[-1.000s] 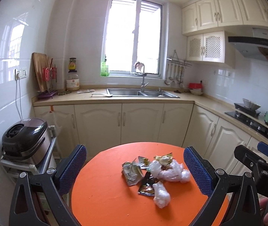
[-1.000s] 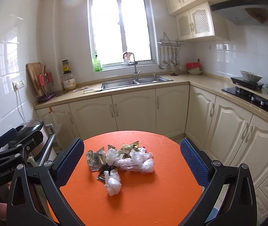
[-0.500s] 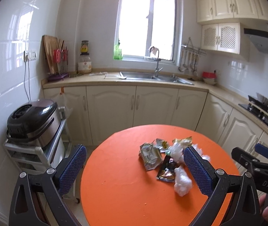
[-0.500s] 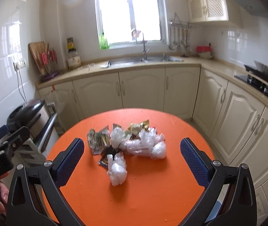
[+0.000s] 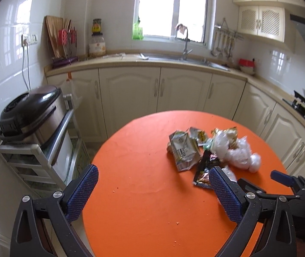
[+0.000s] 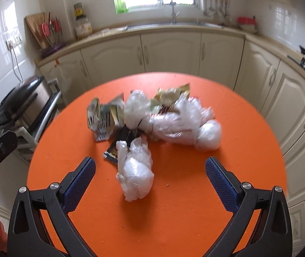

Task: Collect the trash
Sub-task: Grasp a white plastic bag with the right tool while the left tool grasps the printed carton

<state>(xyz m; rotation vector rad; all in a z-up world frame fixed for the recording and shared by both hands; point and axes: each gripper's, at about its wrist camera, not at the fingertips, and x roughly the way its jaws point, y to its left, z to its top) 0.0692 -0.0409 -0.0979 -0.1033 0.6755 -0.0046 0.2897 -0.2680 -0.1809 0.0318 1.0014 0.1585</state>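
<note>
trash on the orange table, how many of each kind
clear plastic bag wads: 2 (small, big lumpy clump)
flattened carton: 1
dark snack wrapper: 1
gold/green wrappers: about 2
total: about 6; the pile overlaps

Orange table (image 6: 238, 128); white plastic bags (image 6: 136, 167); black snack wrapper (image 5: 206, 171); blue textured pads (image 6: 79, 184); cream cabinets (image 5: 128, 94).
</note>
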